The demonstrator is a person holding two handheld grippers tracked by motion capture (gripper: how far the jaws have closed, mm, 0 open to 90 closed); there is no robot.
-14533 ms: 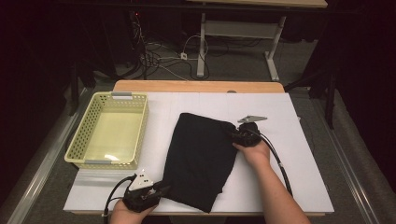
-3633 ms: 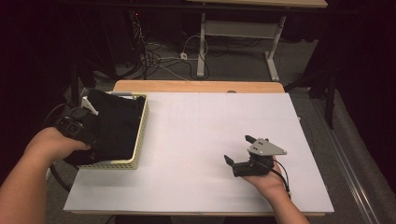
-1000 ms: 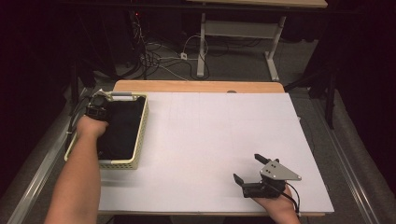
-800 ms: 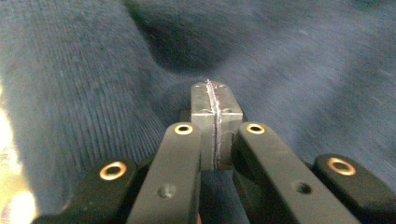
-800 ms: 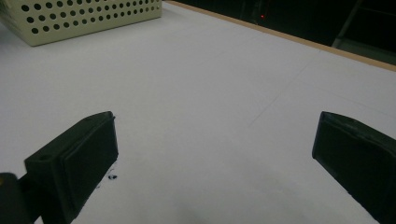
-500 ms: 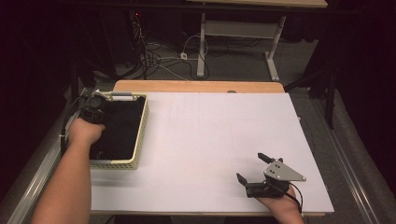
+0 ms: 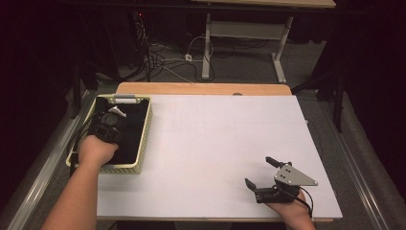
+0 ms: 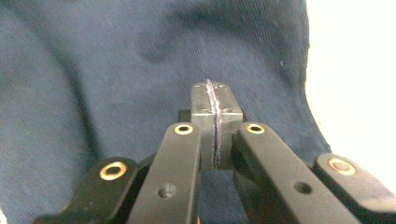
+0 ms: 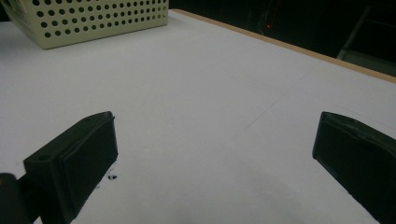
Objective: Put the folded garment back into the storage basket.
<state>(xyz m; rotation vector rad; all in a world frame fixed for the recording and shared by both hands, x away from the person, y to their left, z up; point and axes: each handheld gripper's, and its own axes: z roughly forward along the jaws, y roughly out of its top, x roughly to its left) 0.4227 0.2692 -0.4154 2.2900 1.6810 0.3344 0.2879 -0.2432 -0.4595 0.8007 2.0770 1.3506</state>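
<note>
Cloth (image 7: 131, 132) folded in basket (image 7: 143, 143), frame left; left gripper (image 8: 215, 112) closed, empty, tamping it flat. Right gripper (image 7: 262, 173) wide open, empty, parked lower right on surface (image 7: 215, 143).

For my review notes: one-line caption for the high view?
Left gripper over dark cloth in basket; right gripper open.

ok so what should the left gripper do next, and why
Probably lift the left gripper straight up out of the basket. Its jaws are shut with nothing clamped between the pads, and the dark cloth already lies inside the basket beneath them, so the placing looks done. The right gripper rests open on the white table, apart from everything.
</note>
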